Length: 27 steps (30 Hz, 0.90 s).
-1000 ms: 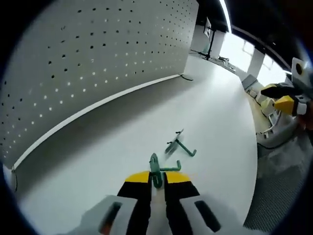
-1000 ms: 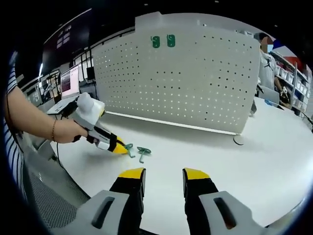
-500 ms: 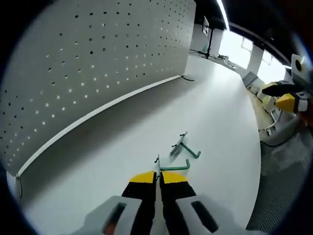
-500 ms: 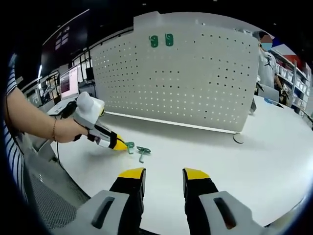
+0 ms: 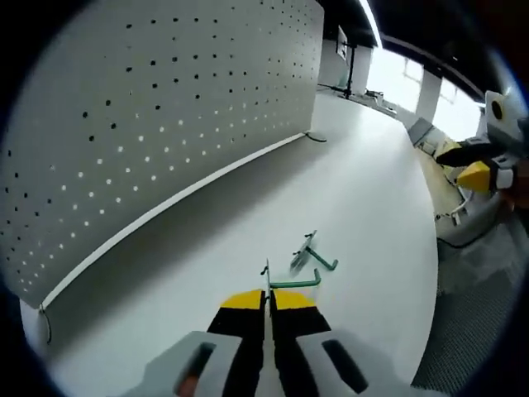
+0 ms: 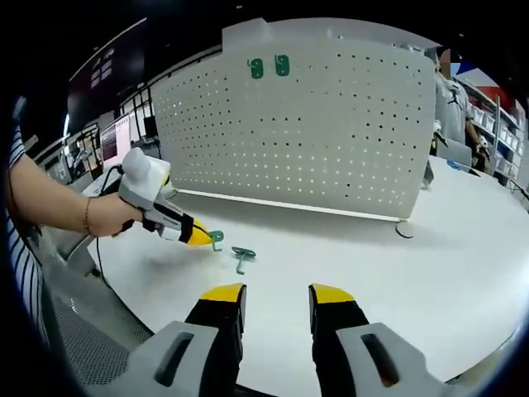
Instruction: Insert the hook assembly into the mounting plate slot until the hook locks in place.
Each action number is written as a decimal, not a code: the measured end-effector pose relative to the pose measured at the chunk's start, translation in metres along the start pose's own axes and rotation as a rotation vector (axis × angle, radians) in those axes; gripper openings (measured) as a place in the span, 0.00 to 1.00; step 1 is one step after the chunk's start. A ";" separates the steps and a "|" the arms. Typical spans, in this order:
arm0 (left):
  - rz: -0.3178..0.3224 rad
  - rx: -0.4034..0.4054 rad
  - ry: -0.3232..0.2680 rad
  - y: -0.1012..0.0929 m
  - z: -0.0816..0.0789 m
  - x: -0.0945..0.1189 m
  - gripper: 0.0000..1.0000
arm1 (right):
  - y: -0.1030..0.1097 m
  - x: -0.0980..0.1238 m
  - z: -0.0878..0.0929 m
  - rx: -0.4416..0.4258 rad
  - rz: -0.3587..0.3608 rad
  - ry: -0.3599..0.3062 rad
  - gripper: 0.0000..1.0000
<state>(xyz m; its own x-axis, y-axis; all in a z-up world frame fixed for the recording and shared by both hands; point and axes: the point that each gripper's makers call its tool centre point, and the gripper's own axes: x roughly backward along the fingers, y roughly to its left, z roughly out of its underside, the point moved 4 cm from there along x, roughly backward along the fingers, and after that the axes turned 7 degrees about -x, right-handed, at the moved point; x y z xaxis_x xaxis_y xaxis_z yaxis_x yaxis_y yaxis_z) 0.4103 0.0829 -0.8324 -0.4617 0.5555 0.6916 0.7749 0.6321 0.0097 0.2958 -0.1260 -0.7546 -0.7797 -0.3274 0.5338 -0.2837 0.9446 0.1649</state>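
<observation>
Clamping my left gripper (image 5: pixel 268 299) tight, I have its yellow-tipped jaws pressed together on a green hook (image 5: pixel 291 283), whose bent arm sticks out to the right just past the tips. In the right gripper view that same left gripper (image 6: pixel 197 236) shows with a hand (image 6: pixel 106 217) wrapped round its white body, and the held hook (image 6: pixel 216 239) hangs off its yellow tip, raised a little above the table (image 6: pixel 430 248). A second green hook (image 5: pixel 312 255) lies flat on the white table (image 5: pixel 372 198) just beyond the held one, close to it but apart; from the right side I see that second hook (image 6: pixel 241 258) lying between the left gripper's tip and my own jaws. My right gripper (image 6: pixel 276 299) hovers low over the table with its jaws spread wide and nothing between them. Behind the hooks stands the white pegboard (image 6: pixel 331 141), upright along the back of the table, with two green hooks (image 6: pixel 269 66) already hung side by side near its top edge. The pegboard (image 5: pixel 140 124) sweeps along the left in the left gripper view, and the right gripper (image 5: pixel 483 169) shows at the far right.
</observation>
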 end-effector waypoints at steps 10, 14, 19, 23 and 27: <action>-0.024 0.051 -0.055 0.006 -0.013 0.031 0.01 | 0.002 -0.001 0.000 -0.092 -0.045 0.010 0.28; -0.041 0.045 -0.064 0.005 -0.014 0.044 0.01 | 0.005 -0.002 -0.001 -0.097 -0.056 0.011 0.28; -0.047 0.069 -0.070 0.002 -0.011 0.055 0.01 | 0.009 -0.003 -0.005 -0.212 -0.068 0.009 0.28; -0.044 0.071 -0.091 -0.004 -0.016 0.067 0.01 | 0.012 -0.005 -0.012 -0.209 -0.069 0.000 0.27; -0.046 0.097 -0.108 -0.007 -0.014 0.077 0.01 | 0.022 -0.010 -0.018 -0.239 -0.111 0.000 0.27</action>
<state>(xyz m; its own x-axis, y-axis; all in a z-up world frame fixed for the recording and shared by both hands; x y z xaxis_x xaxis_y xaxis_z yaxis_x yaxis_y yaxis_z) 0.3751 0.1131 -0.7692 -0.5435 0.5767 0.6100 0.7089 0.7045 -0.0344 0.3068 -0.1013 -0.7413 -0.7511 -0.4293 0.5016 -0.2276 0.8815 0.4137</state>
